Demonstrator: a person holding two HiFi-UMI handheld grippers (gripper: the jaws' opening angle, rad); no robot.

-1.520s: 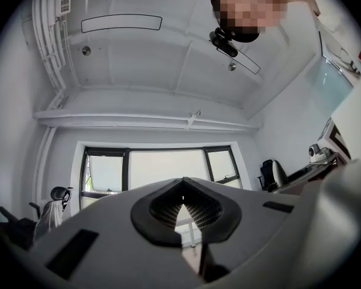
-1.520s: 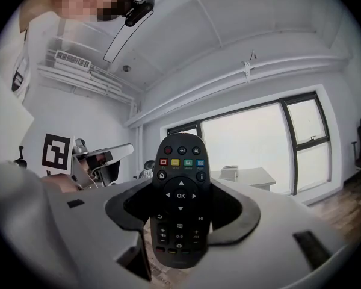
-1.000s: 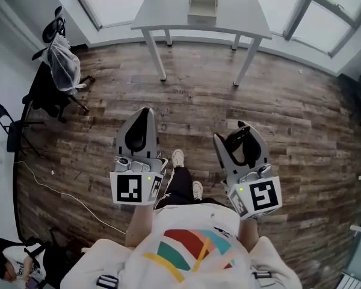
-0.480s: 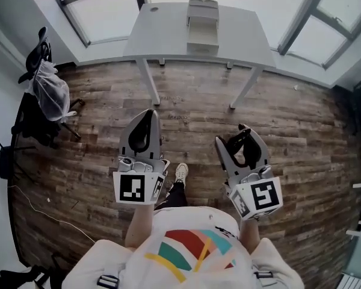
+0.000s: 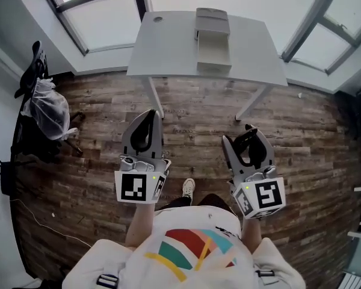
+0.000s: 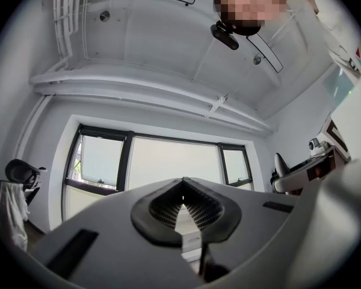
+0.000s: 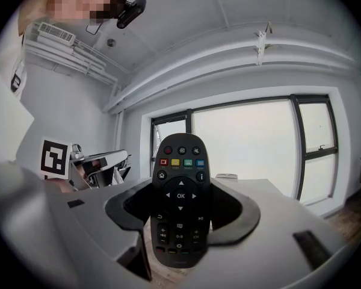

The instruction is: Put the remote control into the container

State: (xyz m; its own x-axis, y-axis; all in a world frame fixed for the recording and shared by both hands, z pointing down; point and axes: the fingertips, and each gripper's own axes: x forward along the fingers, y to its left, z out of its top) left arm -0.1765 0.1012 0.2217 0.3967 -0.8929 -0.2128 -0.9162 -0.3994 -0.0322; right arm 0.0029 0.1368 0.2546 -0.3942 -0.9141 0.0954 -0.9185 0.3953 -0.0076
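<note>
The black remote control (image 7: 180, 200) stands upright between the jaws of my right gripper (image 7: 180, 185), which is shut on it, buttons facing the camera. In the head view the right gripper (image 5: 248, 129) points towards the table with the remote (image 5: 248, 150) dark between its jaws. My left gripper (image 5: 147, 113) is level with it on the left; its jaws meet at the tip and hold nothing, as the left gripper (image 6: 182, 182) view shows. The grey open-topped container (image 5: 213, 38) sits on the white table (image 5: 168, 47) ahead, well beyond both grippers.
Wood-plank floor (image 5: 192, 110) lies between me and the table, whose legs (image 5: 153, 98) slope outwards. A black chair with a white bag (image 5: 45, 110) stands at the left wall. Windows run behind the table. My shoe (image 5: 188, 187) shows below the grippers.
The table and container have come nearer and sit lower in the head view, and the chair has slid left. Both grippers keep the same pose, the remote still in the right one.
</note>
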